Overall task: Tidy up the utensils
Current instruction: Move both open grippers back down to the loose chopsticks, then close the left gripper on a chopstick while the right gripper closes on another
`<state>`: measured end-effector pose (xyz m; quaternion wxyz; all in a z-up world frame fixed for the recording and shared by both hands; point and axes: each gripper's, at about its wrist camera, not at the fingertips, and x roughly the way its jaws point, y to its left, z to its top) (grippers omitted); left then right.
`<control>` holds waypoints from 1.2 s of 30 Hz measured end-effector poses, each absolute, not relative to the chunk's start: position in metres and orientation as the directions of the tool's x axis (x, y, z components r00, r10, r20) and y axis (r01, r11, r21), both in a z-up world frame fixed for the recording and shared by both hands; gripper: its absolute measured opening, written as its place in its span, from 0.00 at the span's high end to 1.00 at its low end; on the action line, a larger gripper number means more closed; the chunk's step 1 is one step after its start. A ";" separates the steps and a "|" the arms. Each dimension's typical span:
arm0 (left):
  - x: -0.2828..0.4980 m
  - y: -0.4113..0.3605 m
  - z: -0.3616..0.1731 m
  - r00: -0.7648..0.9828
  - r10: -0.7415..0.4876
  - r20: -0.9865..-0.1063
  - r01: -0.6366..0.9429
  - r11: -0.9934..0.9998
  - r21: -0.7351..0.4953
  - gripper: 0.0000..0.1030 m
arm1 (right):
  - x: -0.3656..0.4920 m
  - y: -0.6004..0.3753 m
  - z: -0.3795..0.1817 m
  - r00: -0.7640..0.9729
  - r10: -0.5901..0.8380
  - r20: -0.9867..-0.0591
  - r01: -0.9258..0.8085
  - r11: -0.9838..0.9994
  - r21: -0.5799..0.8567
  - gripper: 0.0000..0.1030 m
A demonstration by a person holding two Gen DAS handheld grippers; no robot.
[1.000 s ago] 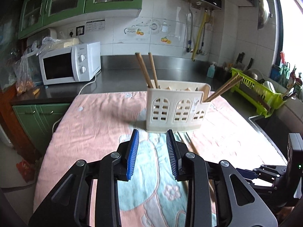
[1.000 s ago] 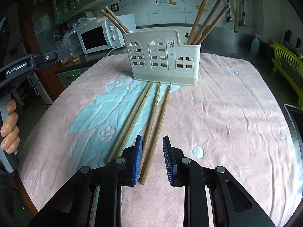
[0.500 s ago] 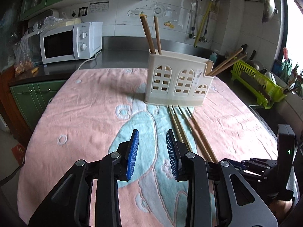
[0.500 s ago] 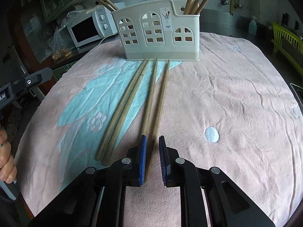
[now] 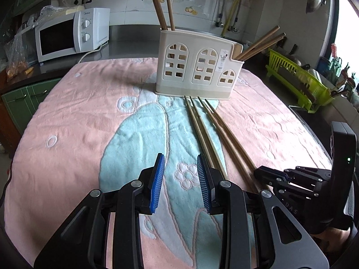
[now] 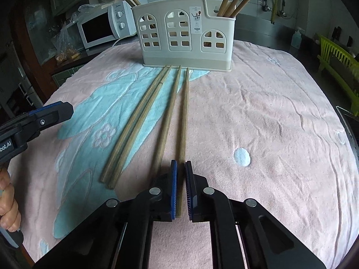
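Right gripper [image 6: 180,188]: I see its blue pads closed onto the near end of the rightmost chopstick [image 6: 184,112]; the jaws have just been closing and the stick sits between them, flat on the towel [image 6: 269,116].
Left gripper [image 5: 180,183]: jaws partly apart, nothing between them, hovering over the teal patch just left of the loose sticks.
Loose chopsticks: four lie side by side on the towel, far tips at the foot of the holder [image 5: 197,67]; the left pair [image 6: 134,125] touch each other.
Hidden: my left gripper's own finger covers the near ends of two sticks; the right gripper's body blocks the grip itself in the left view.
Holder: cream, upright; chopsticks stand in both end compartments; tops cut off in the right view.
Hand [image 6: 6,204]: fingers wrapped on the left handle, at frame edge.
Hard to make out: whether the held stick is off the cloth.
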<state>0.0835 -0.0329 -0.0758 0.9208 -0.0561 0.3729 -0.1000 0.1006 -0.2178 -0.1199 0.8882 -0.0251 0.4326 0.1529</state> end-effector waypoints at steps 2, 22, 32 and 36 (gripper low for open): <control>0.085 -0.039 -0.083 0.682 -0.247 -0.689 0.152 0.969 -0.197 0.70 | 0.099 -0.221 -0.120 0.580 0.253 -0.775 -0.291 0.952 0.093 0.93; 0.105 -0.075 -0.120 0.605 -0.267 -0.750 0.138 0.963 -0.232 0.75 | 0.097 -0.241 -0.122 0.574 0.296 -0.764 -0.296 0.944 0.144 0.93; 0.106 -0.089 -0.120 0.629 -0.179 -0.756 0.125 0.984 -0.129 0.83 | 0.096 -0.240 -0.122 0.576 0.293 -0.763 -0.302 0.944 0.135 0.93; 0.110 -0.081 -0.120 0.624 -0.178 -0.761 0.117 0.984 -0.134 0.94 | 0.097 -0.241 -0.122 0.574 0.296 -0.764 -0.307 0.942 0.134 0.93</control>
